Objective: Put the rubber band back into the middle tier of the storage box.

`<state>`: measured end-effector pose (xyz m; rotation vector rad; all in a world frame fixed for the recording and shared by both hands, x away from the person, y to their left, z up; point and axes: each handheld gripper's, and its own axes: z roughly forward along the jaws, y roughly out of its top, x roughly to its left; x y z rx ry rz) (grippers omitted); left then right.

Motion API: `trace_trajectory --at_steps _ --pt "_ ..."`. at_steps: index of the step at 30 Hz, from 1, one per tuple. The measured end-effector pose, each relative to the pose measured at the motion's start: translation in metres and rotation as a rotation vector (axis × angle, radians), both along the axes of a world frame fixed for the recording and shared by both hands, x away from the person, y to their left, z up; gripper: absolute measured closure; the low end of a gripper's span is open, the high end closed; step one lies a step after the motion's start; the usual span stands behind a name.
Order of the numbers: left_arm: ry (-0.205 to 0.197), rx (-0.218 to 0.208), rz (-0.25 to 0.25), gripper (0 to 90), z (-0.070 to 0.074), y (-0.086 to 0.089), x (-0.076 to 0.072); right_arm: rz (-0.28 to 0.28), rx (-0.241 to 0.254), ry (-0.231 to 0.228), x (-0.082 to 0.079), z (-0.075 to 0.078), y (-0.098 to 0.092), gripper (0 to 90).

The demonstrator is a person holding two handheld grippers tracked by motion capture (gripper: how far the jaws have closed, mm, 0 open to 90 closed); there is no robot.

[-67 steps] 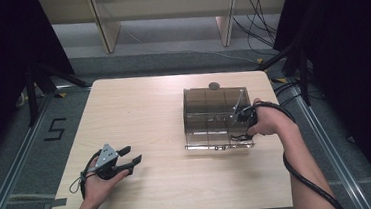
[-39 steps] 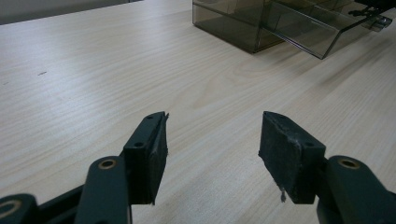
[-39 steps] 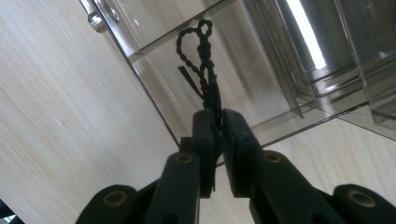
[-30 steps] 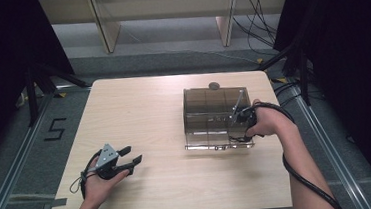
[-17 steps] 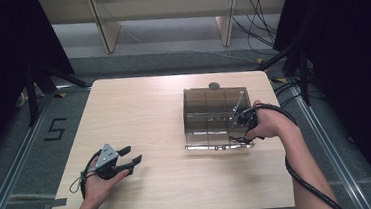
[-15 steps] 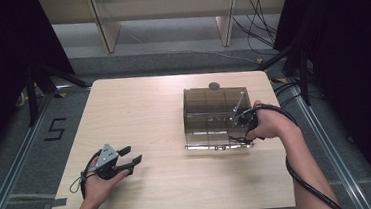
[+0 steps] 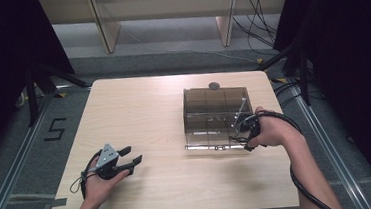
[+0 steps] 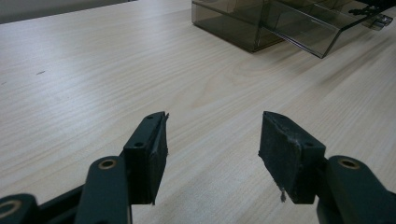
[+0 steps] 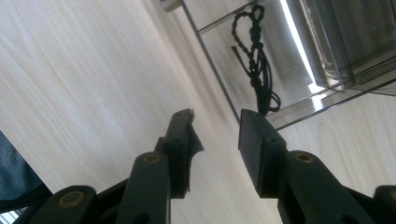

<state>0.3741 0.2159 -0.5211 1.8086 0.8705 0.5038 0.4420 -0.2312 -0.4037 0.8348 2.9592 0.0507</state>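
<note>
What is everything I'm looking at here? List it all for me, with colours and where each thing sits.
Light wooden table: one, pale wood, centre of the high view.
Smoky transparent plastic box: one, brown-tinted, right half of the table.
Black braided cord: one, black, at the box's edge, ahead of the right gripper.
Small round grey object: one, grey, just behind the box.
Left gripper: one, black, open, near-left table area.
Right gripper: one, black, open, at the box's near-right corner.

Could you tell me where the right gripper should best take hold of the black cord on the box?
Probably at the knotted loop of the black cord, approaching from the box's front edge. The loop lies free on the clear panel, just ahead of the open right gripper.
</note>
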Motion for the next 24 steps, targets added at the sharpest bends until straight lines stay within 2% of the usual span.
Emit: trace_trajectory --at_steps 2,3,4,5,7,8,9,10,11,12,15,16,17,19,21,22,24 --pt "-0.001 0.002 -0.002 41.2 0.0 0.0 0.0 0.003 -0.009 0.0 -0.001 0.0 0.001 65.6" --pt "-0.001 0.003 -0.002 41.2 0.0 0.0 0.0 0.032 0.006 0.003 -0.001 -0.001 0.0 65.7" --pt "0.002 -0.002 -0.001 41.2 0.0 0.0 0.0 -0.008 0.003 0.011 -0.005 0.001 0.002 65.7" --pt "0.003 -0.002 0.001 41.2 0.0 0.0 0.0 0.01 -0.005 0.002 -0.007 0.001 0.002 65.7" --pt "0.0 0.002 -0.001 41.2 0.0 0.0 0.0 0.003 -0.001 0.005 -0.009 0.0 0.003 65.6" --pt "0.001 0.0 0.0 41.2 0.0 0.0 0.0 0.037 -0.014 0.003 -0.009 0.0 0.003 65.6" --pt "0.0 0.001 -0.001 41.1 0.0 0.0 0.0 0.018 -0.006 0.009 -0.012 -0.001 0.004 65.5" --pt "0.0 0.002 -0.001 41.2 0.0 0.0 0.0 0.033 0.004 0.017 -0.014 -0.001 0.005 65.4" --pt "0.0 0.001 -0.001 41.2 0.0 0.0 0.0 0.043 -0.025 0.011 -0.014 -0.002 0.005 65.3" --pt "0.001 0.001 -0.001 41.2 0.0 0.0 0.0 0.04 -0.014 0.015 -0.016 -0.003 0.005 65.3" --pt "0.001 0.001 -0.001 41.2 0.0 0.0 0.0 0.045 -0.027 0.02 -0.022 -0.006 0.006 65.0" --pt "0.002 0.003 -0.001 41.1 0.0 0.0 0.0 0.027 -0.03 0.034 -0.026 -0.007 0.007 64.9" --pt "0.001 0.003 -0.002 41.2 0.0 0.0 0.0 0.067 -0.028 0.032 -0.025 -0.009 0.005 64.9" --pt "-0.001 0.005 -0.003 41.2 0.0 0.0 0.0 0.035 -0.037 0.036 -0.031 -0.011 0.006 64.8" --pt "-0.002 0.004 -0.002 41.2 0.0 0.0 0.0 0.04 -0.042 0.042 -0.035 -0.013 0.005 64.8" --pt "0.0 0.009 0.002 41.2 0.0 0.0 0.0 0.064 -0.032 0.046 -0.036 -0.016 0.003 64.8" --pt "-0.004 0.003 -0.001 41.2 0.0 0.0 0.0 0.062 -0.03 0.053 -0.04 -0.019 0.002 64.7"
